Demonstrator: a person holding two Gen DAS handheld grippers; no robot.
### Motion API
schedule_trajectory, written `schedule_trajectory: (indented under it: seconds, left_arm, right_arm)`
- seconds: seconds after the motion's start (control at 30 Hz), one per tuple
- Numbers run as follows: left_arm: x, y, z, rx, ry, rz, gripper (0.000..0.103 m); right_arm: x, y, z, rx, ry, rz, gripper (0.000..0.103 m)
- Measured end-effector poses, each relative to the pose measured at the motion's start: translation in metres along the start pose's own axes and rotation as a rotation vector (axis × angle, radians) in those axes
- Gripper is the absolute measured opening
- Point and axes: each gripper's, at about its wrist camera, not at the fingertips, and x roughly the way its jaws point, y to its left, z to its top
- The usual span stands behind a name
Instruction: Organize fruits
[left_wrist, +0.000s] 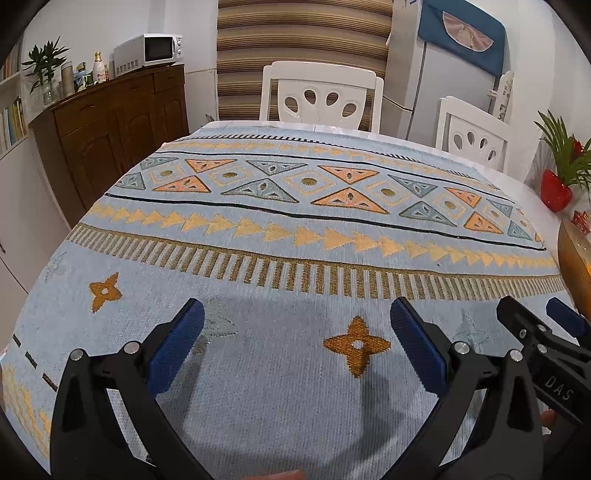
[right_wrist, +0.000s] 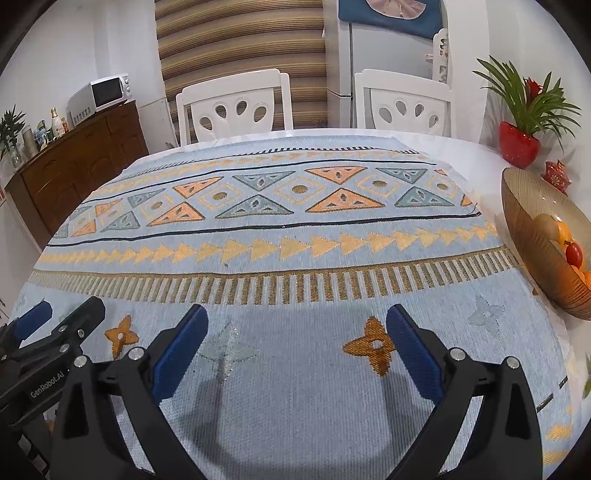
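1. Several fruits (right_wrist: 561, 240) lie in a ribbed amber bowl (right_wrist: 524, 206) at the right side of the desk (right_wrist: 480, 155), on the bare white top just past the edge of the patterned cloth (right_wrist: 295, 236). I can tell a pale brownish fruit, a yellow-orange one, a small red one and something orange at the edge of the picture; what kinds they are I cannot say.
2. My judgement is that these fruits are light, round and smooth, so they can roll or slip out of a hold. The red one may be soft and easy to bruise. It seems best to take each fruit across its widest part, with gentle pressure only.
3. The bowl looks like glass or thin plastic, so it may be fragile, and its rim should not be knocked.
4. The right gripper (right_wrist: 297, 332) is wide open and holds nothing. It hangs above the cloth, well apart from the bowl, which lies to its right.
5. The left gripper (left_wrist: 297, 328) is also wide open and empty, above the cloth near the front edge of the desk. The two grippers are just beside each other; each one shows at the border of the other's view.
6. No fruit lies on the cloth in either view.
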Motion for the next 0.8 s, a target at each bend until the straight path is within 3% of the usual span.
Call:
schedule_trajectory:
  seconds: [0.8]
  left_arm:
    - [0.0025,-0.0032,-0.001,0.018,0.017,-0.005,0.1]
  right_arm:
    - [0.0019,0.0002,-0.0011,-0.001,0.013,0.0,0.098]
